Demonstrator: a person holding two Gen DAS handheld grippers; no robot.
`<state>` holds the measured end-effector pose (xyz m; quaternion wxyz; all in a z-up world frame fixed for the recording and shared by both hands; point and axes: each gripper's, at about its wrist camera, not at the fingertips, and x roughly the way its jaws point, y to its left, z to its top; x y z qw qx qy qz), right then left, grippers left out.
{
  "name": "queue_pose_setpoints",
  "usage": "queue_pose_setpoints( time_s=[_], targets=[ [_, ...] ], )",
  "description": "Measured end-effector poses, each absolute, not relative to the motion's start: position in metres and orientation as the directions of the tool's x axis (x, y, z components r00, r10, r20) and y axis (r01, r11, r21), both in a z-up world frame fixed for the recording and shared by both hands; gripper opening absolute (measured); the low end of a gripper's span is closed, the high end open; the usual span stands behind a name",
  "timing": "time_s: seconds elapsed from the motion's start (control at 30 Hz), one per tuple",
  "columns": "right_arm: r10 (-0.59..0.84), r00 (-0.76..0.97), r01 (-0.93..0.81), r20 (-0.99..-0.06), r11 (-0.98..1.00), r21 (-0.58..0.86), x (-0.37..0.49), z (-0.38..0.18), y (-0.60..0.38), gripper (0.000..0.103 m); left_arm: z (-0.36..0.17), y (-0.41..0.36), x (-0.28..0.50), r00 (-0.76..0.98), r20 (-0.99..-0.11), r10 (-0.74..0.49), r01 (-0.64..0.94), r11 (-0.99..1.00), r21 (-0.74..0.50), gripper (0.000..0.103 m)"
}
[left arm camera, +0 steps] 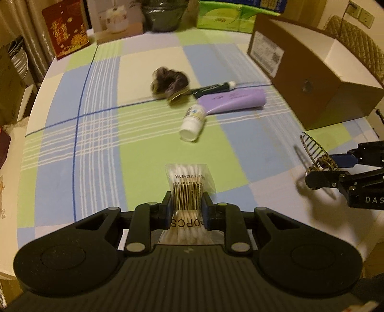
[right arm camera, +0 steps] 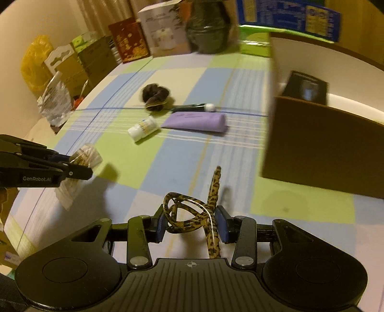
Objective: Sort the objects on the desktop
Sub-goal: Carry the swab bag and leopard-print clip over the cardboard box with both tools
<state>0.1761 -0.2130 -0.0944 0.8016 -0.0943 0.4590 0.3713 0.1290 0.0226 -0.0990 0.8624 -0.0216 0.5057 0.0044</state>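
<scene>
My left gripper (left arm camera: 187,208) is shut on a clear bag of cotton swabs (left arm camera: 189,180) and holds it above the checked tablecloth; the bag also shows in the right wrist view (right arm camera: 82,157). My right gripper (right arm camera: 192,222) is shut on a leopard-print hair clip (right arm camera: 192,213), also seen at the right edge of the left wrist view (left arm camera: 316,153). On the cloth lie a dark furry scrunchie (left arm camera: 169,82), a dark tube with a white cap (left arm camera: 213,87), a purple tube (left arm camera: 234,100) and a small white bottle (left arm camera: 193,122).
An open brown cardboard box (left arm camera: 319,79) stands at the right, with a black item inside (right arm camera: 306,87). Along the table's far edge stand a red box (left arm camera: 66,28), a white box (left arm camera: 115,20), a dark jar (left arm camera: 162,15) and a green tissue pack (left arm camera: 223,18).
</scene>
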Motion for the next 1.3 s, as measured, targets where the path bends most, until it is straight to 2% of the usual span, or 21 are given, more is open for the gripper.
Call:
queue_pose_setpoints(
  time_s=[0.47,1.3],
  targets=[
    [0.506,0.392,-0.605,-0.768,0.771,0.199,0.185,-0.061,-0.295,0.039,-0.06,-0.027,0.137,0.548,-0.835,-0.057,0.026,0.998,-0.051,0.019],
    [0.584,0.459,-0.63,-0.67,0.745,0.218,0.228,-0.006,-0.365,0.039,-0.002,-0.127,0.18,0.665,-0.734,-0.14,0.127,0.989,-0.074,0.019]
  ],
)
